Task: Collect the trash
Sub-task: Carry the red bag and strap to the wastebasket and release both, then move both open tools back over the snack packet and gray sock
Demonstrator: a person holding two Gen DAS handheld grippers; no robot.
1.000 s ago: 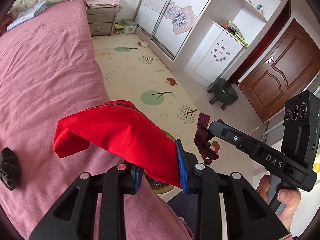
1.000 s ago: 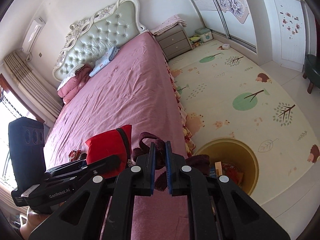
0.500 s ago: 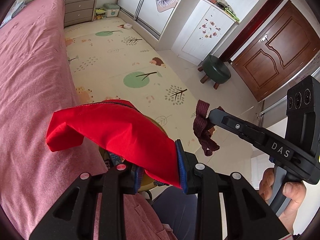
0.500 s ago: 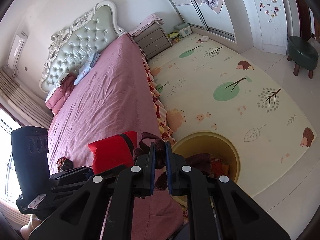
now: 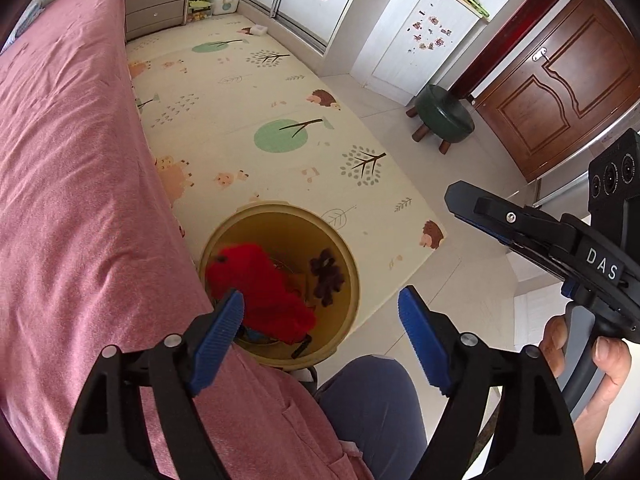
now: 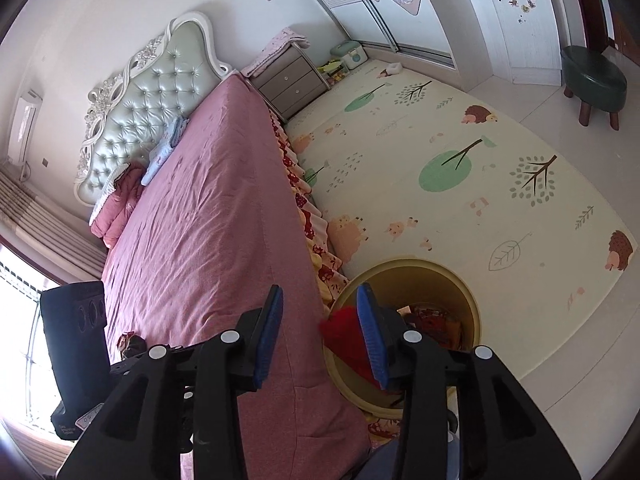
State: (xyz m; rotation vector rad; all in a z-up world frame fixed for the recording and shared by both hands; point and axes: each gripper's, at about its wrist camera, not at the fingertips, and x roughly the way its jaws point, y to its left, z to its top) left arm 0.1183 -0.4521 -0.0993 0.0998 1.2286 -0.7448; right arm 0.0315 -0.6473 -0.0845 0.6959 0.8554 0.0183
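Both pieces of cloth have dropped since a second ago: the red cloth (image 5: 264, 292) that sat clamped in the left tongs (image 5: 320, 320) and the dark maroon scrap (image 5: 326, 276) that the right tongs (image 6: 318, 334) pinched now lie inside the yellow bin (image 5: 344, 244). Two items down there from this pair of hands, the red one on the bed side of the bin, the maroon one just beside it on the side away from the bed, with some other litter under them that I can't make out.

Left tongs are opening, blue pads wide apart, nothing between them, hanging right above the bin. Right tongs are opening too, a narrower gap, also holding nothing, poised over the bin's rim nearest the bed.

One bin, standing on the play mat (image 5: 240, 92) tight against the pink bed (image 5: 68, 184). On the bed, well away from the bin, one small crumpled item (image 6: 130, 342) lies near the left tool. One green stool (image 5: 442, 114) stands beyond the mat, far from the bin. One hand (image 5: 592, 368) grips the right tool's handle.
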